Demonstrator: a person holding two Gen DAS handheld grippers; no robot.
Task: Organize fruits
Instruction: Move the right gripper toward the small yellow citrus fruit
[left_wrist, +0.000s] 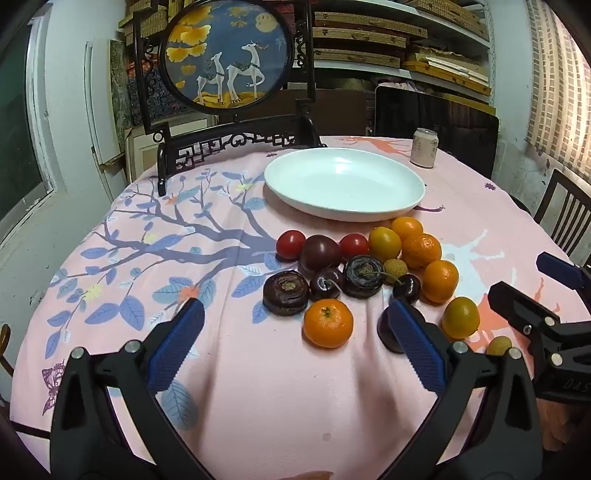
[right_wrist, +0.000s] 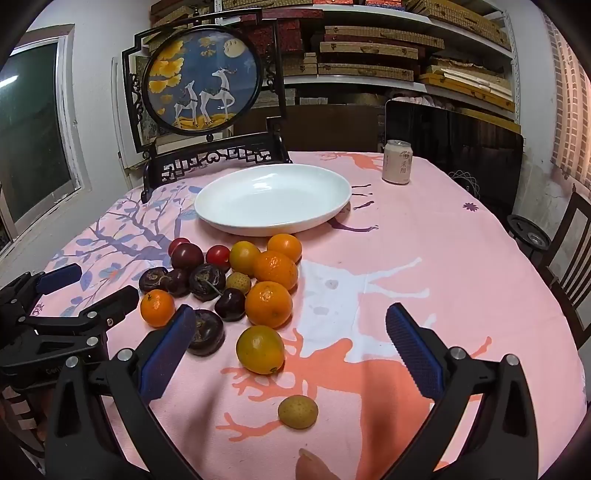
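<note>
An empty white plate (left_wrist: 343, 182) (right_wrist: 273, 199) sits at the back of the pink tablecloth. In front of it lies a cluster of fruit: oranges (left_wrist: 328, 323) (right_wrist: 268, 304), red tomatoes (left_wrist: 290, 244) (right_wrist: 218, 254), dark cherries (left_wrist: 406, 289) (right_wrist: 229, 304), dark water chestnuts (left_wrist: 285, 292) (right_wrist: 204, 332), a yellow-green citrus (right_wrist: 260, 349) (left_wrist: 460, 317) and a small longan (right_wrist: 297, 411). My left gripper (left_wrist: 291, 347) is open and empty, just short of the near orange. My right gripper (right_wrist: 291, 354) is open and empty, around the yellow-green citrus and longan area, above the cloth.
A drink can (left_wrist: 424, 147) (right_wrist: 397, 161) stands at the back right. A framed round deer screen (left_wrist: 229, 55) (right_wrist: 201, 83) stands on a dark stand behind the plate. Chairs (right_wrist: 570, 236) are at the right table edge. Shelves line the back wall.
</note>
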